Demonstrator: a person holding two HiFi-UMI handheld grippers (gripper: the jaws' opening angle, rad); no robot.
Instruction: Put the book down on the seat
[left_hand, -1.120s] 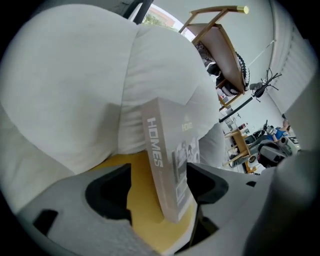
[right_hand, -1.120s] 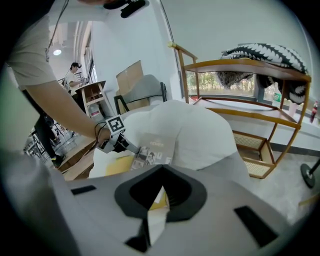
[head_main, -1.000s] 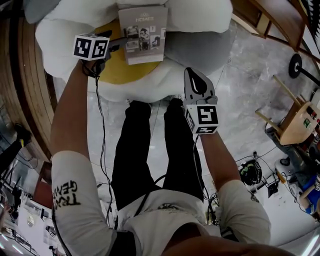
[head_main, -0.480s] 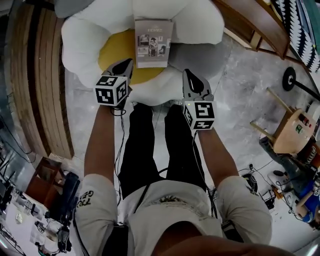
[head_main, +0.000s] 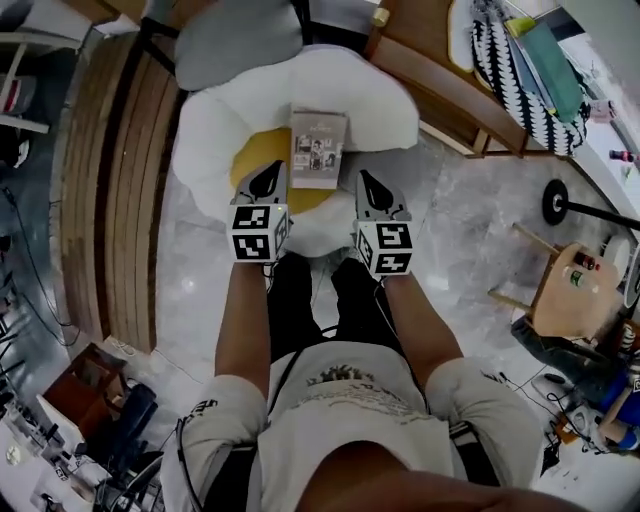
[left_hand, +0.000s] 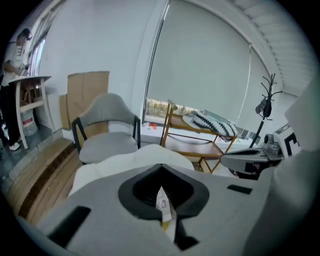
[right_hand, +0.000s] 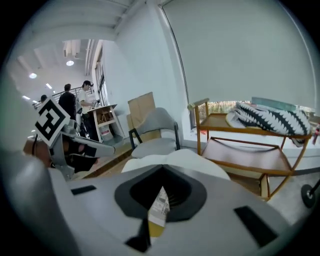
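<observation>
Our left claw (head_main: 270, 175) and right claw (head_main: 366, 180) are both closed and empty at mid-frame, either side of the near edge of the book (head_main: 319, 148). The book lies flat on the yellow middle of the seat (head_main: 205, 140). A grey chair (head_main: 238, 40) stands beyond, with a wooden trolley (head_main: 440, 85) at upper right.

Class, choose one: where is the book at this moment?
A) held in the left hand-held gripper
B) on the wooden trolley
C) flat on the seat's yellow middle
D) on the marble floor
C: the book lies flat on the yellow middle of the white seat.
</observation>
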